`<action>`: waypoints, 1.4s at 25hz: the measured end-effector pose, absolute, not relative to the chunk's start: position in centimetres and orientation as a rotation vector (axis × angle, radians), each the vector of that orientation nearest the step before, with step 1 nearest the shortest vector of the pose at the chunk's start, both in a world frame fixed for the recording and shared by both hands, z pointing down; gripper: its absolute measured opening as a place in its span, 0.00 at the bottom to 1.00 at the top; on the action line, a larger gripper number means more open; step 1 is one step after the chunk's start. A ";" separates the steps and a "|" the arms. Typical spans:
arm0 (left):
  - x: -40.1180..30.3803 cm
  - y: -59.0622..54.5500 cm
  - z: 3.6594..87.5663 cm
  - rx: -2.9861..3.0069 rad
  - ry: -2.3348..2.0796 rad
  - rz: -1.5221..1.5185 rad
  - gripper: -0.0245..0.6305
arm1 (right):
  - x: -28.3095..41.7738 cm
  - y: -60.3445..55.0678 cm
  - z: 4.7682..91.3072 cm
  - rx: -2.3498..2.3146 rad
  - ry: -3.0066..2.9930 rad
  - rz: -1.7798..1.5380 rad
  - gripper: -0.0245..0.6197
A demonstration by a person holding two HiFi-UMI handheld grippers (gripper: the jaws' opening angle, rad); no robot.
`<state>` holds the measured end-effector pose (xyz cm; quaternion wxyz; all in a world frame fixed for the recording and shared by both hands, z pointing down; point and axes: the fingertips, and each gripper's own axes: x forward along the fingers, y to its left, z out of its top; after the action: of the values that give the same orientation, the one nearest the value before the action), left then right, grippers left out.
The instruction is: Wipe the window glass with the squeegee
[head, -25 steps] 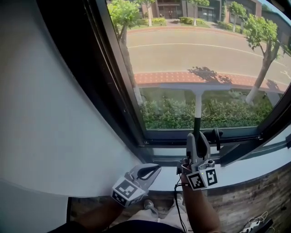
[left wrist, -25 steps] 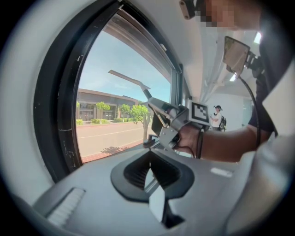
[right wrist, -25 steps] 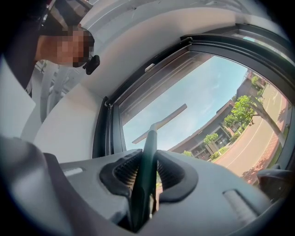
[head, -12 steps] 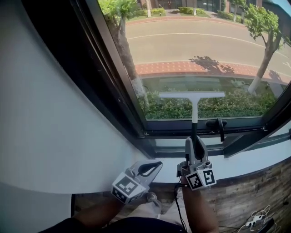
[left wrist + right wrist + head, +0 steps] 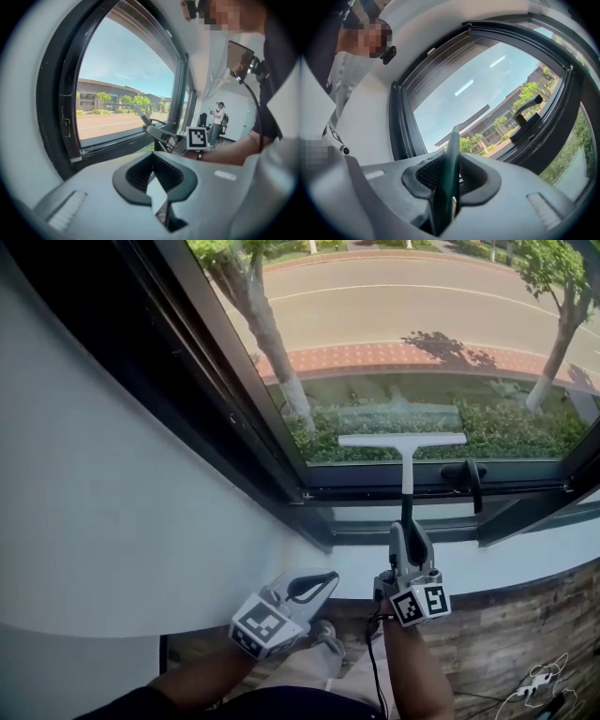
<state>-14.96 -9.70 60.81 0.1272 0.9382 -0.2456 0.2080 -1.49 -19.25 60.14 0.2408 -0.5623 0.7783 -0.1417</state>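
Low on the street-facing window glass, the head view showed the squeegee blade, while the gripper views alone showed the right gripper clamped on its handle and the left gripper closed, empty.

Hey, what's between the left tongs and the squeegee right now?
Nothing: in the head view only bare white wall separates the left tongs from the white-bladed, dark-handled squeegee clamped in the right tongs.

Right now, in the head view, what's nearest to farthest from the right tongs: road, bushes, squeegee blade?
1. Squeegee blade, straight ahead of the right tongs.
2. Bushes, just outside, behind the blade.
3. Road, beyond the bushes, farthest.
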 end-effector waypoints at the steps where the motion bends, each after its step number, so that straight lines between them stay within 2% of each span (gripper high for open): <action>1: -15.1 -9.5 61.4 2.720 -0.713 0.617 0.05 | -1.5 -19.2 60.8 -1.537 2.129 -0.402 0.20; 16: -15.9 -8.5 63.5 2.676 -0.704 0.623 0.05 | -1.1 -18.5 69.5 -1.598 2.120 -0.612 0.20; 21: -16.0 -9.0 63.5 2.679 -0.692 0.599 0.05 | -0.9 -18.8 69.5 -1.631 2.130 -0.628 0.20; 27: -15.9 -9.7 61.8 2.712 -0.662 0.524 0.05 | -1.4 -16.7 63.2 -1.653 2.067 -0.508 0.20; 35: -15.6 -11.2 55.0 2.791 -0.685 0.335 0.05 | -2.2 -17.5 45.5 -1.521 2.036 -0.192 0.20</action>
<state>-15.56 -11.24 55.04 0.1238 0.9573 -0.2348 0.1148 -2.25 -17.46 45.53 0.2922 -0.5707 0.7640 -0.0720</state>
